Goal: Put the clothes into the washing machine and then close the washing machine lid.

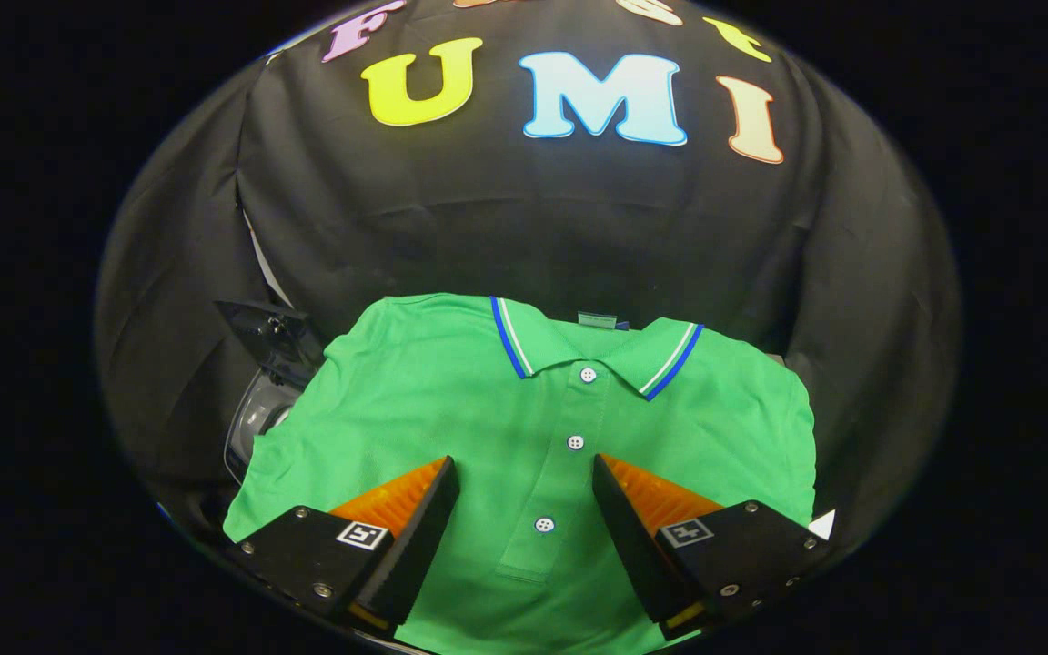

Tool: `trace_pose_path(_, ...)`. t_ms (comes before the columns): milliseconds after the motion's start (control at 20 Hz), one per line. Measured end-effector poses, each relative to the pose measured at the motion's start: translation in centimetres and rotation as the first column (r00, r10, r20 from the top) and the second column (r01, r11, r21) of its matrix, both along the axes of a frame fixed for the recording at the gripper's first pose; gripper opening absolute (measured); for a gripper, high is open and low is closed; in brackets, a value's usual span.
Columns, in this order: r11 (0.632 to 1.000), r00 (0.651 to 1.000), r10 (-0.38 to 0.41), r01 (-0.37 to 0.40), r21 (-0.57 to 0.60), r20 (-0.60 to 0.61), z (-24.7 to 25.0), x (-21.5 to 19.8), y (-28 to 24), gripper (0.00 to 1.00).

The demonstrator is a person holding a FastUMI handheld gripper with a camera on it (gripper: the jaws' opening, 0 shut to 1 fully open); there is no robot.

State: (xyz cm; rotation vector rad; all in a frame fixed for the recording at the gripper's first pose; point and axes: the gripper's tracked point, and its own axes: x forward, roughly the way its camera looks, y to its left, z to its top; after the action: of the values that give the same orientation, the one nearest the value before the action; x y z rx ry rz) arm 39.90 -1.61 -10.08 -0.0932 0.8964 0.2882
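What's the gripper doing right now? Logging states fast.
Gripper: open, holding nothing; fingers spread above the green polo shirt, its button placket between them.

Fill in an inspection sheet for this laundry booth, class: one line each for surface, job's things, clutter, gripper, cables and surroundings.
Surface: mostly hidden under the shirt; what the shirt lies on cannot be told.
Job's things: green polo shirt spread flat, front up, collar away from the gripper, three buttons fastened. A dark, glossy part of the washing machine shows beside the shirt's sleeve; lid state cannot be told.
Clutter: nothing seen.
Gripper: gripper open, fingers apart over the shirt's lower front, button placket between them; whether they touch the cloth cannot be told.
Cables: nothing seen.
Surroundings: black cloth wall behind the shirt.
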Motion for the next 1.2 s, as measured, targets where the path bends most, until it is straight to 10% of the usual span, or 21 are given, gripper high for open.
trace_pose_path(200, 0.999, 0.999, 0.032, -0.032, 0.008, 0.007, 0.24, 0.43, 0.04, 0.84)
trace_pose_path(450, 0.998, 0.998, 0.03, -0.032, 0.046, 0.051, 0.07, 0.58, 0.42, 0.2)
trace_pose_path(550, 0.998, 0.998, 0.012, -0.015, 0.061, 0.059, 0.24, 0.72, 0.61, 0.08)
trace_pose_path(1200, 0.988, 0.994, -0.024, 0.007, 0.151, 0.108, 0.81, 0.83, 0.81, 0.0)
